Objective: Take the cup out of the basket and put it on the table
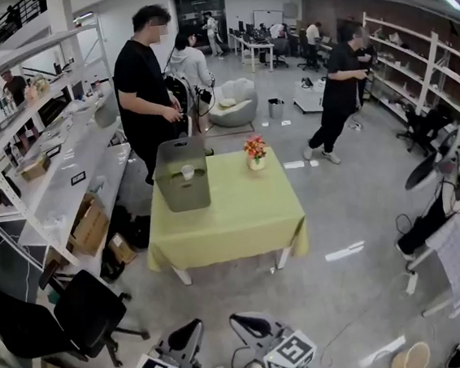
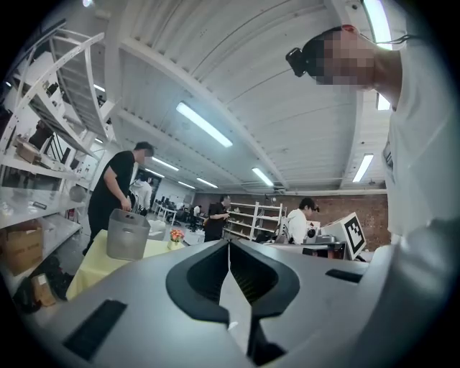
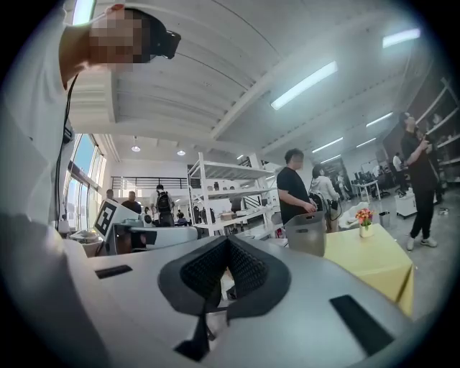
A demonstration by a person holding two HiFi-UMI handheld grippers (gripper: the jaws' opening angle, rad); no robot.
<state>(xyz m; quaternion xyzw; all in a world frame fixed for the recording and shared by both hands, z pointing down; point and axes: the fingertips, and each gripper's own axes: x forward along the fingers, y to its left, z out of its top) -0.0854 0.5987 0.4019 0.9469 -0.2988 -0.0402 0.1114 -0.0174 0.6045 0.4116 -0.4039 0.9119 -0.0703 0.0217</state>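
Currently left gripper (image 1: 185,336) and right gripper (image 1: 251,325), bottom centre, are clenched empty; mid-frame, the basket (image 1: 184,194) on the table (image 1: 242,219) seemingly holds the cup (image 1: 187,172).

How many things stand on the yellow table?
2: a basket on the left, holding a cup, and a flower pot at the far edge. The basket may hide more.

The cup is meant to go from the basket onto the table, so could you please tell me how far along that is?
Nothing looks done: the cup sits inside the basket on the table. Nothing is in hand: the left hand-held gripper and right hand-held gripper are shut, empty, and a stretch of floor short of the table. Still to do: approach, grasp the cup, lift it out, set it down.
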